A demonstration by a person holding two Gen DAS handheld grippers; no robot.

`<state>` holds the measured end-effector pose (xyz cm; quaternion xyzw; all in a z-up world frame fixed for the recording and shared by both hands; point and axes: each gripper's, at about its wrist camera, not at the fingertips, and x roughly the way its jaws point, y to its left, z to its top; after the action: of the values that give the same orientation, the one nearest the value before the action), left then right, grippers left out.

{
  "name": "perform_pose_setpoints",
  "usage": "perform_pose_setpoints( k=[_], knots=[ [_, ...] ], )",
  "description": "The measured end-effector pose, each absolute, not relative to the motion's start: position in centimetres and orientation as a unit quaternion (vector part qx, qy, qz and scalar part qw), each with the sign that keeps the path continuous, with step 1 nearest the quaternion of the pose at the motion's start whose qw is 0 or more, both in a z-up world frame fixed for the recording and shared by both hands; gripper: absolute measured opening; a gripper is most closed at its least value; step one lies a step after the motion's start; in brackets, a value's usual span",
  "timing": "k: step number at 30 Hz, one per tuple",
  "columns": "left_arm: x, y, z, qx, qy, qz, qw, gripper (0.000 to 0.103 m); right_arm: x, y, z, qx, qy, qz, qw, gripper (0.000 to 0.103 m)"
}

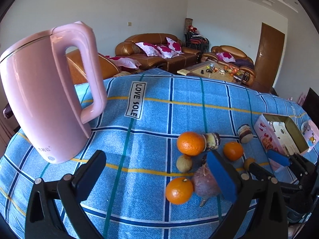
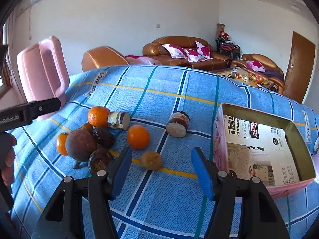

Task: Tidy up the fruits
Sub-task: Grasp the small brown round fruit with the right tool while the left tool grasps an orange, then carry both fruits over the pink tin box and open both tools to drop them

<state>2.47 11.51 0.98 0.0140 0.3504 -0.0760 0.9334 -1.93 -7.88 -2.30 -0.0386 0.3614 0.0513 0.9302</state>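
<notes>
My left gripper (image 1: 157, 175) hangs over the blue checked cloth (image 1: 151, 107) on the worktop, its fingers (image 1: 221, 177) spread wide with nothing between them. My right gripper (image 2: 161, 171) has its fingers (image 2: 201, 171) about half apart and grips nothing; bare cloth lies between the pads. Just ahead of it sits a small brownish fruit (image 2: 151, 160), near an orange (image 2: 138, 136). To the left is a cluster: a dark round purple fruit (image 2: 80, 144), 2 more oranges (image 2: 98, 116) (image 2: 62, 143) and some dark wrinkled pieces (image 2: 99, 160). 2 short cylinders (image 2: 119, 120) (image 2: 178, 124) lie on their sides beyond. An open pink box (image 2: 219, 139) stands just beside my right finger, holding only a printed sheet. A pink kettle (image 1: 45, 99) stands upright at the far left.
</notes>
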Motion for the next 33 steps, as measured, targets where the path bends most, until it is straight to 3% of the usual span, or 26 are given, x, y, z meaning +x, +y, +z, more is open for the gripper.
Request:
perform_pose_setpoints(
  k=[4, 6, 11, 26, 33],
  knots=[
    [2.6, 11.0, 0.2, 0.052, 0.363, -0.083, 0.926, 0.103, -0.1, -8.0, -3.4, -0.015, 0.407, 0.06, 0.911, 0.059],
    [2.6, 11.2, 0.0, 0.063, 0.37, -0.097, 0.922, 0.103, 0.6, -8.0, -4.1, -0.01, 0.43, 0.066, 0.9, 0.043],
    [1.2, 12.0, -0.4, 0.101, 0.362, -0.132, 0.917, 0.103, 0.0, -8.6, -4.1, 0.004, 0.432, 0.085, 0.898, 0.031],
    [2.9, 9.6, -3.7, 0.167, 0.398, -0.079, 0.899, 0.098, -1.5, -8.3, -3.0, -0.012, 0.398, 0.083, 0.914, 0.031],
    [3.9, 10.8, -4.3, 0.081, 0.434, -0.109, 0.891, 0.064, -1.7, -8.9, -2.7, -0.002, 0.39, 0.079, 0.917, 0.031]
  ],
)
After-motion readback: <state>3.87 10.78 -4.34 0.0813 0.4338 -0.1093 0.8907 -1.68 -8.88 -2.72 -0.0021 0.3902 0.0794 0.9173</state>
